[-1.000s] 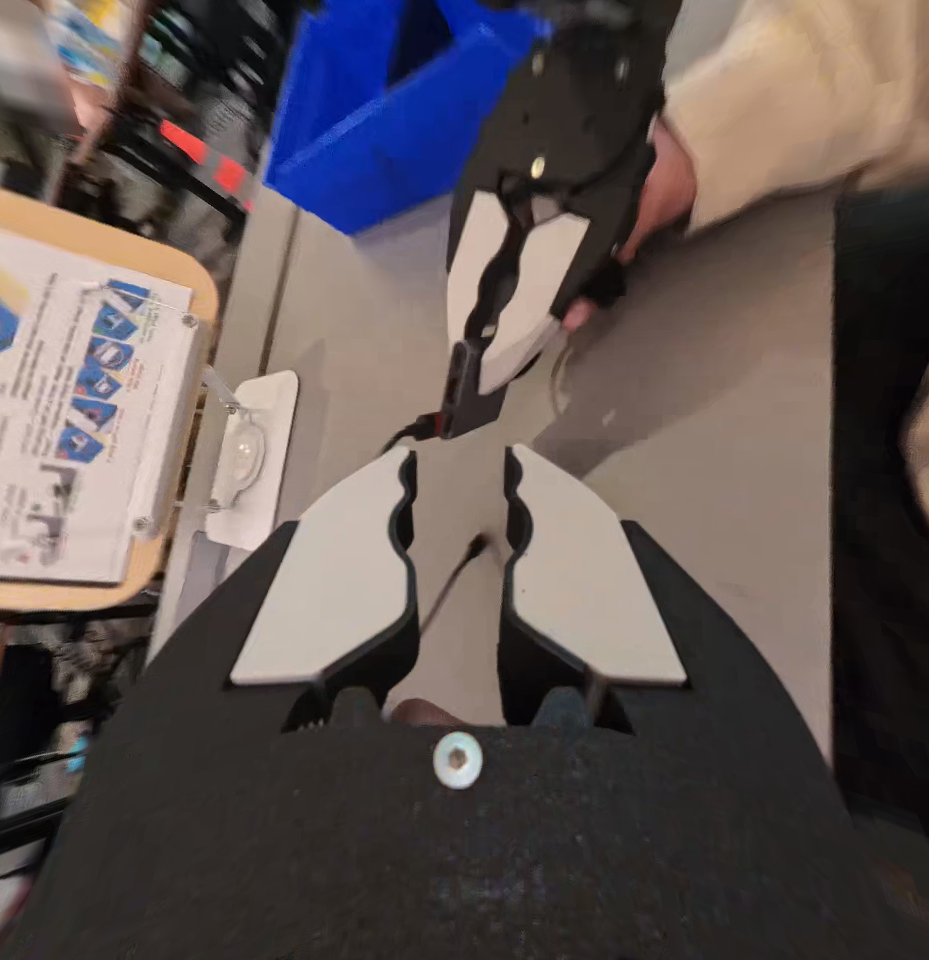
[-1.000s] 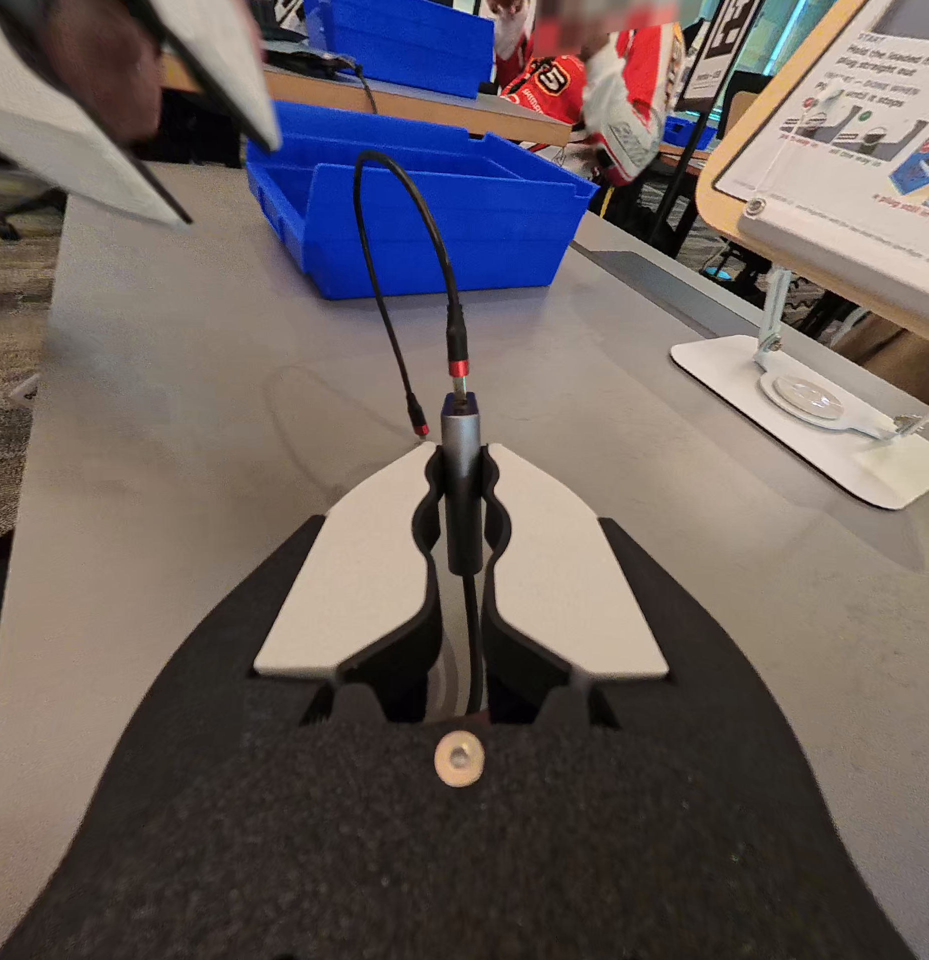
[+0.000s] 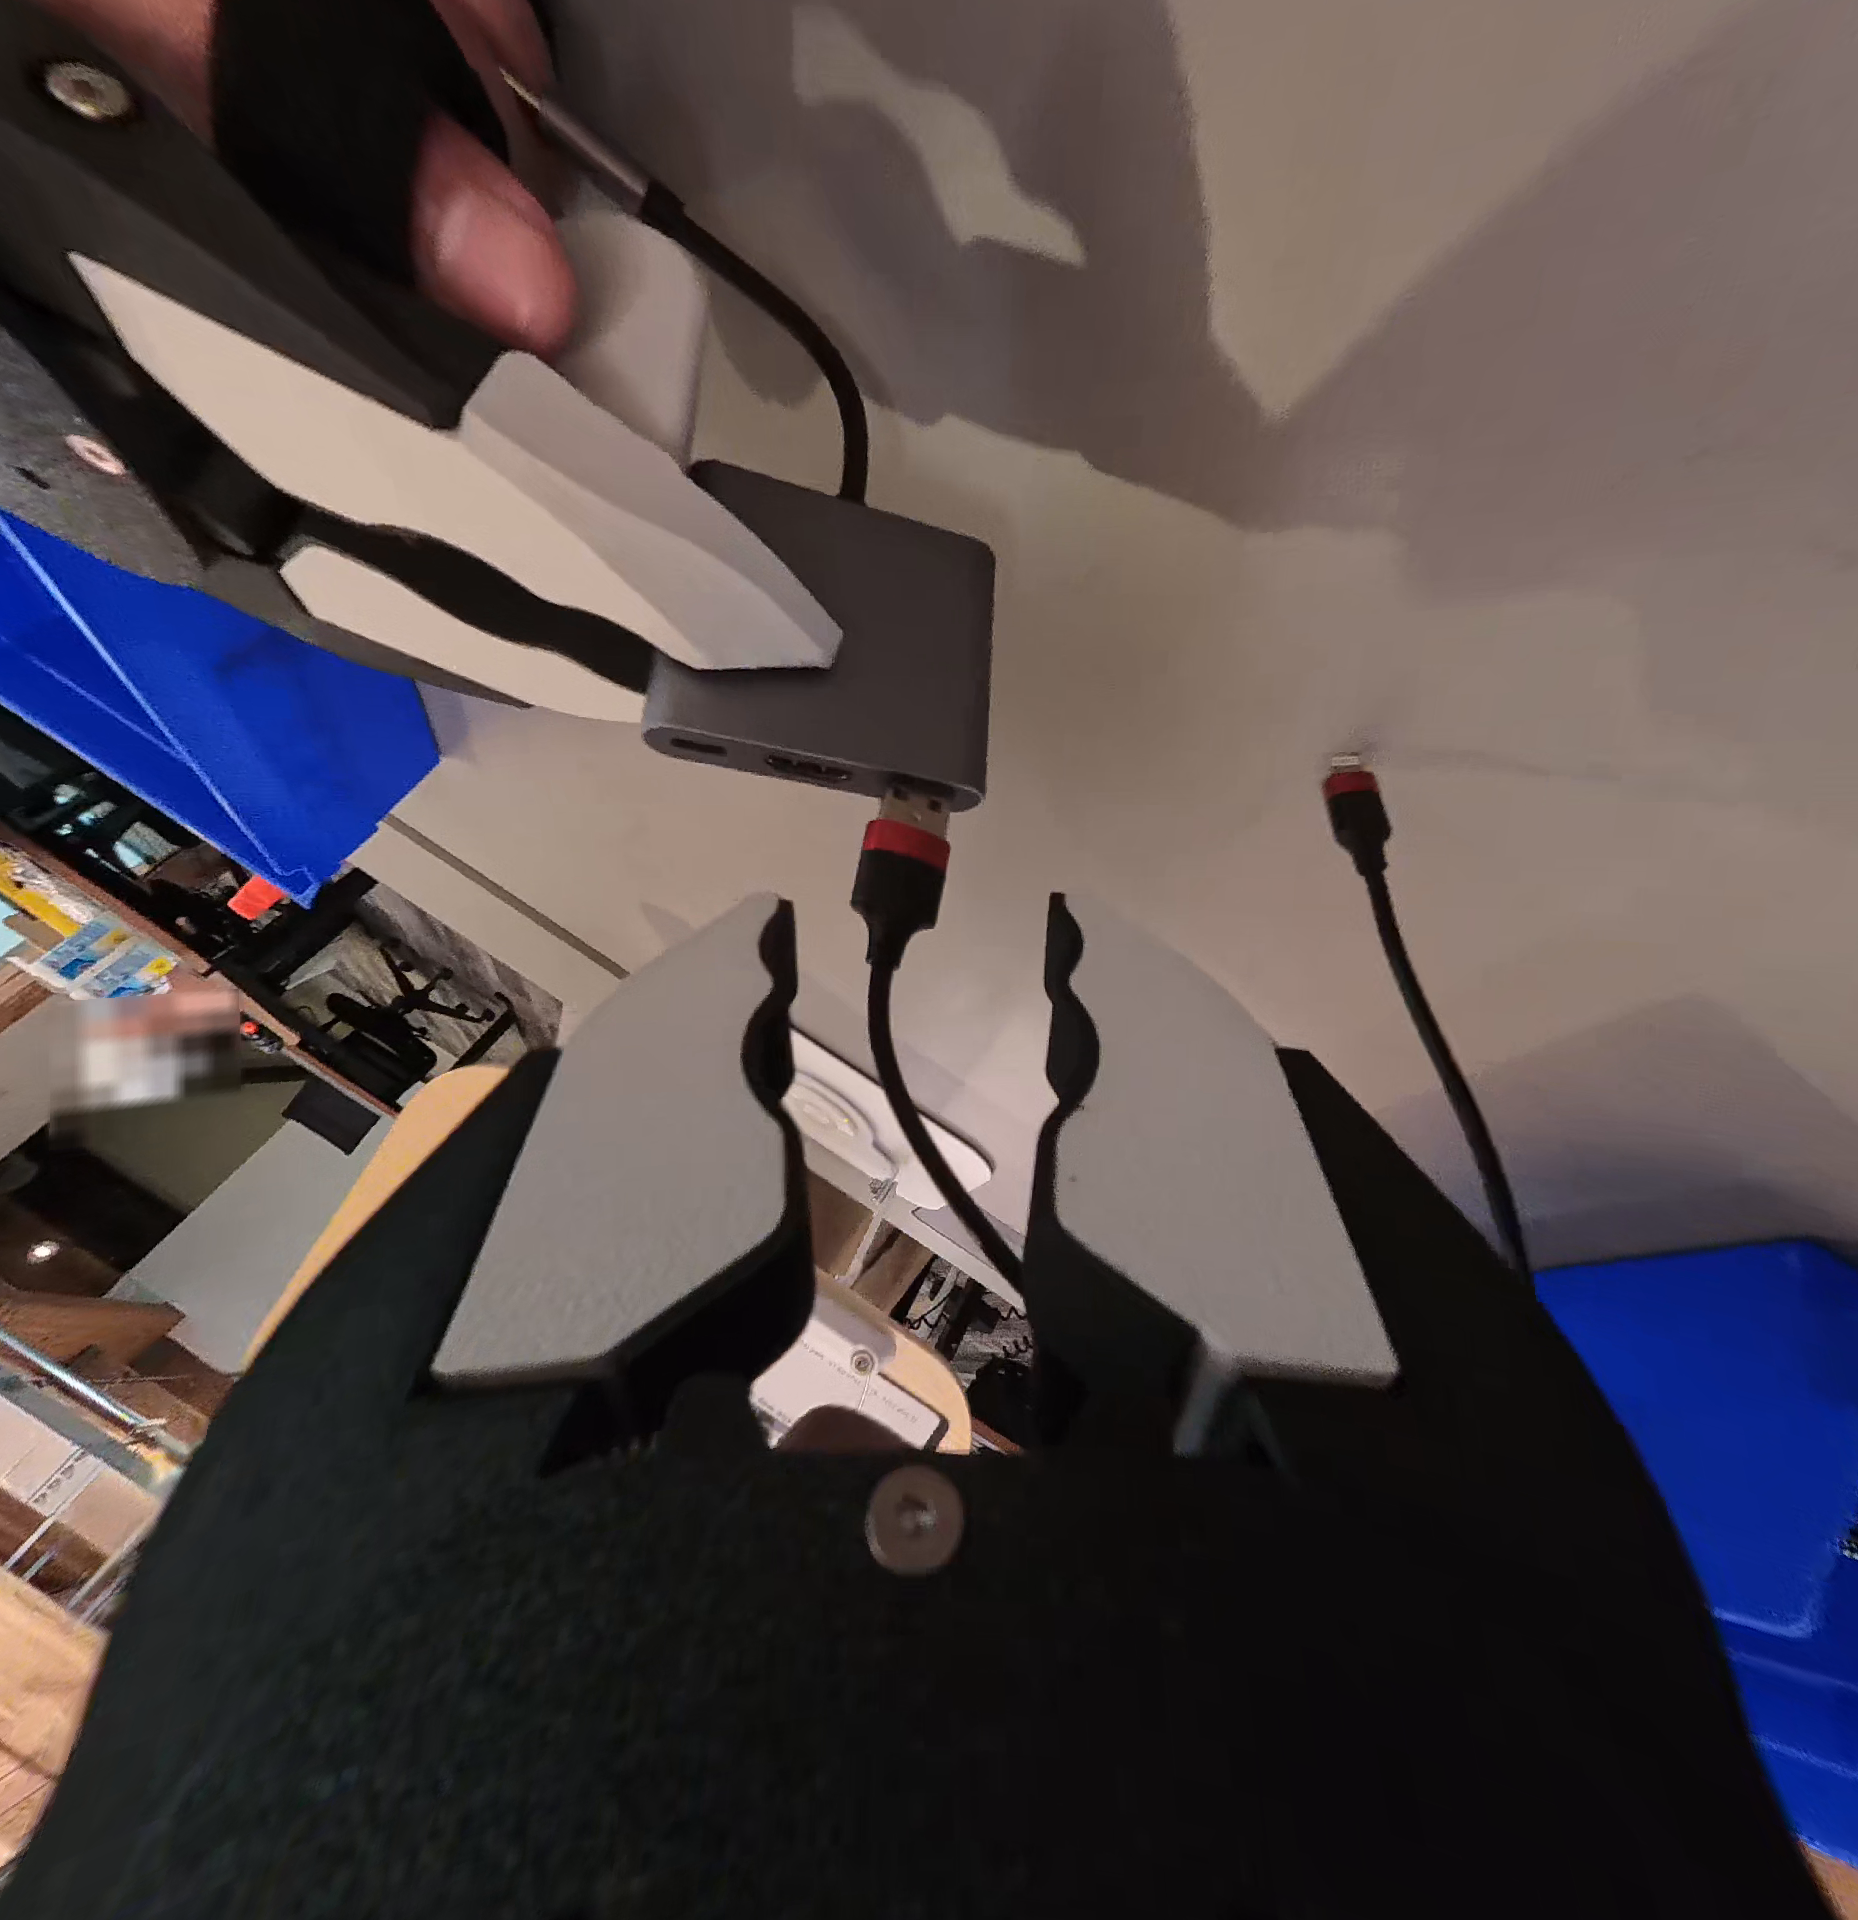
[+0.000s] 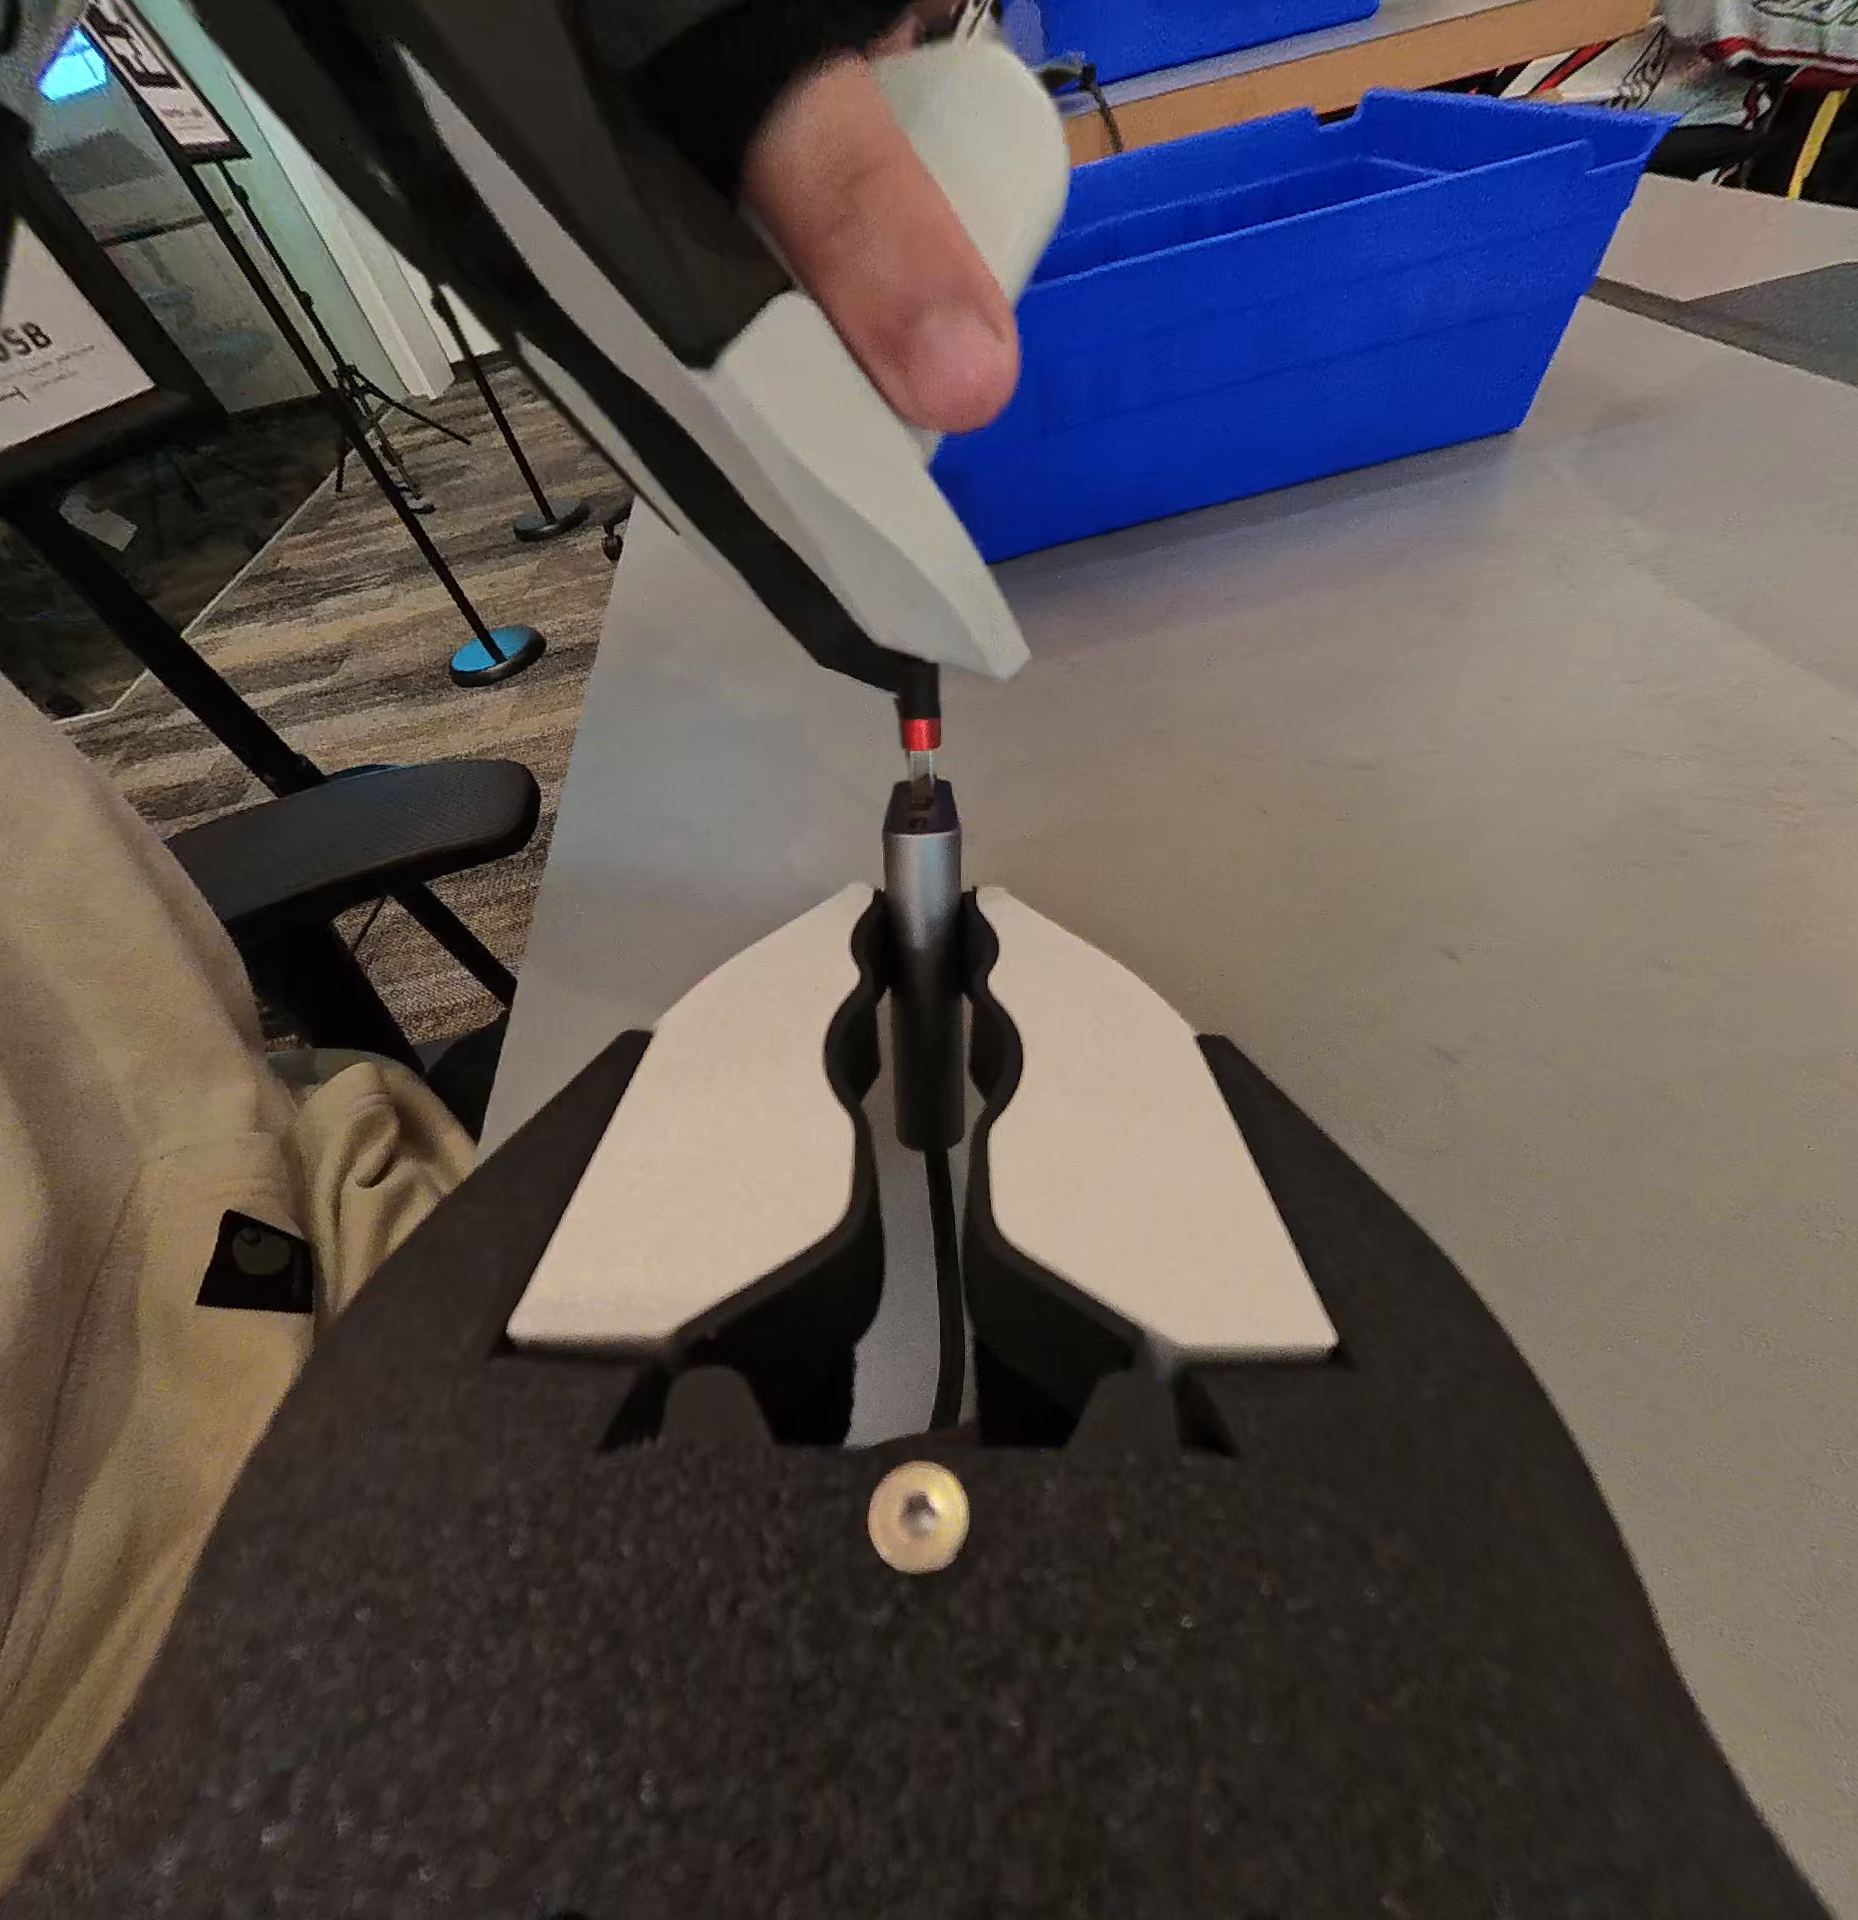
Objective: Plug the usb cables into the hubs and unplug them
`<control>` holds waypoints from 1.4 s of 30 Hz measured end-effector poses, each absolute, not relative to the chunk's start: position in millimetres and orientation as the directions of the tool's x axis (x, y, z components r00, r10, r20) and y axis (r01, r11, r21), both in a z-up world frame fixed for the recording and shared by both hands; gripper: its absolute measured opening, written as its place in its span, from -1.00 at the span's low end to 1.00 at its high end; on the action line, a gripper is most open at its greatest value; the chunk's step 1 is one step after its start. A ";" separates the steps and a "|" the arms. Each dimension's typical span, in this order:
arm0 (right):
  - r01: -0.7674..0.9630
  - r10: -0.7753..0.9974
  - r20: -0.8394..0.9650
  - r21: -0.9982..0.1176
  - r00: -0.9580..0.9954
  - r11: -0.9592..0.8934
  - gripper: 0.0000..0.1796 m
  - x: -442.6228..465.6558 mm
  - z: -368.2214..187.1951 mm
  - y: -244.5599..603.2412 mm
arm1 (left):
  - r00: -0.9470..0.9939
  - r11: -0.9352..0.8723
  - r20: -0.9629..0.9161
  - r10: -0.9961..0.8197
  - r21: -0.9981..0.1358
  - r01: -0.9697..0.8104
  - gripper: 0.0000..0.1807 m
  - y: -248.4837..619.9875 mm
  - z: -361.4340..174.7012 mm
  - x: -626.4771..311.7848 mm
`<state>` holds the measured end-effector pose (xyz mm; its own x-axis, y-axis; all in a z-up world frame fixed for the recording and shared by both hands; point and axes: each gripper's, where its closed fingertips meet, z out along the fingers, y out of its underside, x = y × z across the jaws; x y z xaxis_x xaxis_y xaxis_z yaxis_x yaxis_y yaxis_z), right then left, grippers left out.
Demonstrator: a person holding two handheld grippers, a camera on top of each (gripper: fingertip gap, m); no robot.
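Right gripper (image 4: 920, 914), white fingers (image 4: 1112, 1143) pressing on the slim grey metal hub (image 4: 923, 935), is bracing it above the grey counter (image 4: 1424, 831). The left gripper (image 3: 920, 914), fingers spread and gripping nothing, is straddling the red-banded black USB plug (image 3: 901, 852), seemingly only partly seated, perhaps for pulling.

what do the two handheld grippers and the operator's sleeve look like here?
Both match: the left gripper and right gripper have a rough matte black body, a silver screw on the centreline, and two flat pale grey fingers with wavy black-edged inner faces. No cables of their own show. The sleeve is cream fleece with a small dark square patch.
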<state>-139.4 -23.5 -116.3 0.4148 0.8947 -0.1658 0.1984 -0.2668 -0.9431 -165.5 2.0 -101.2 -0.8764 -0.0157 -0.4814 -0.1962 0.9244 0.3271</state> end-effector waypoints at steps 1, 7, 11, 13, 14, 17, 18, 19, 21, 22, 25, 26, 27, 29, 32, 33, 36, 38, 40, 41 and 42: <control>0.201 0.896 -0.162 -0.943 0.413 -0.263 -0.86 -140.1 -116.4 -24.2 | -0.880 0.925 -0.476 -0.015 0.326 -0.193 -0.55 2.1 -103.2 -166.0; 0.229 0.900 -0.157 -0.936 0.407 -0.267 -0.86 -143.8 -121.9 -26.1 | -0.891 0.930 -0.454 -0.015 0.321 -0.179 -0.83 -2.3 -107.0 -166.6; 0.271 0.890 -0.138 -0.923 0.434 -0.275 -0.86 -139.7 -130.8 -22.9 | -0.891 0.924 -0.448 -0.064 0.311 -0.223 -0.83 3.4 -100.6 -171.5; 0.263 0.884 -0.121 -0.929 0.451 -0.261 -0.86 -138.5 -128.5 -20.1 | -0.874 0.915 -0.476 -0.095 0.305 -0.266 -0.83 8.7 -94.7 -171.5; 0.270 0.878 -0.103 -0.929 0.467 -0.252 -0.86 -136.8 -129.1 -17.7 | -0.859 0.909 -0.494 -0.135 0.284 -0.306 -0.83 10.6 -91.3 -171.6; 0.336 0.841 0.103 -0.937 0.532 -0.097 -0.86 -131.8 -122.7 -10.0 | -0.750 0.857 -0.560 -0.353 0.130 -0.500 -0.83 16.7 -81.9 -169.5; 0.371 0.805 0.189 -0.928 0.563 -0.042 -0.86 -129.0 -120.2 -5.7 | -0.690 0.815 -0.566 -0.451 0.054 -0.577 -0.83 19.9 -80.8 -169.7; 0.419 0.752 0.291 -0.908 0.591 0.021 -0.86 -124.9 -117.9 -0.7 | -0.625 0.767 -0.565 -0.539 -0.022 -0.642 -0.83 23.8 -80.3 -170.2; 0.515 0.666 0.457 -0.848 0.589 0.127 -0.86 -123.2 -114.6 1.7 | -0.481 0.629 -0.494 -0.725 -0.189 -0.754 -0.83 29.3 -83.9 -174.1; 0.550 0.612 0.522 -0.819 0.595 0.164 -0.86 -122.2 -111.0 3.4 | -0.398 0.535 -0.422 -0.815 -0.282 -0.796 -0.83 29.7 -86.8 -175.6; 0.611 0.484 0.639 -0.754 0.597 0.241 -0.86 -122.4 -98.6 4.5 | -0.169 0.224 -0.154 -0.973 -0.493 -0.841 -0.83 28.3 -94.4 -176.5; 0.628 0.447 0.664 -0.736 0.599 0.252 -0.86 -121.6 -95.4 5.0 | -0.100 0.129 -0.084 -0.991 -0.536 -0.834 -0.83 30.2 -95.4 -175.3; 0.648 0.415 0.689 -0.716 0.594 0.261 -0.86 -121.2 -93.7 5.4 | -0.034 0.044 -0.028 -0.999 -0.577 -0.816 -0.83 33.3 -94.9 -173.5; 0.682 0.375 0.721 -0.685 0.583 0.257 -0.86 -119.6 -94.1 7.5 | 0.020 -0.083 0.105 -0.994 -0.636 -0.767 -0.83 29.2 -92.4 -171.3; 0.701 0.348 0.740 -0.666 0.576 0.257 -0.86 -118.3 -94.0 8.6 | 0.044 -0.163 0.192 -0.980 -0.664 -0.730 -0.83 22.3 -94.9 -171.5; 0.705 0.344 0.743 -0.662 0.574 0.253 -0.86 -118.3 -94.3 9.1 | 0.046 -0.173 0.203 -0.978 -0.668 -0.723 -0.83 19.7 -96.2 -171.1; 0.735 0.314 0.774 -0.627 0.550 0.258 -0.86 -119.0 -94.6 9.4 | 0.029 -0.191 0.245 -0.969 -0.672 -0.716 -0.83 9.5 -99.6 -169.0; 0.767 0.279 0.808 -0.584 0.519 0.266 -0.86 -120.6 -95.1 9.0 | 0.038 -0.204 0.255 -0.966 -0.665 -0.719 -0.83 9.0 -103.0 -167.5; 0.790 0.274 0.830 -0.552 0.486 0.268 -0.86 -124.2 -98.5 8.2 | 0.055 -0.231 0.277 -0.959 -0.661 -0.714 -0.83 10.2 -104.5 -165.5; 0.799 0.271 0.840 -0.536 0.471 0.273 -0.86 -125.9 -100.1 7.6 | 0.060 -0.233 0.275 -0.960 -0.659 -0.715 -0.83 11.7 -105.4 -165.0; 0.811 0.265 0.851 -0.517 0.453 0.273 -0.86 -126.8 -102.0 7.7 | 0.061 -0.238 0.281 -0.958 -0.659 -0.714 -0.83 12.2 -105.4 -164.2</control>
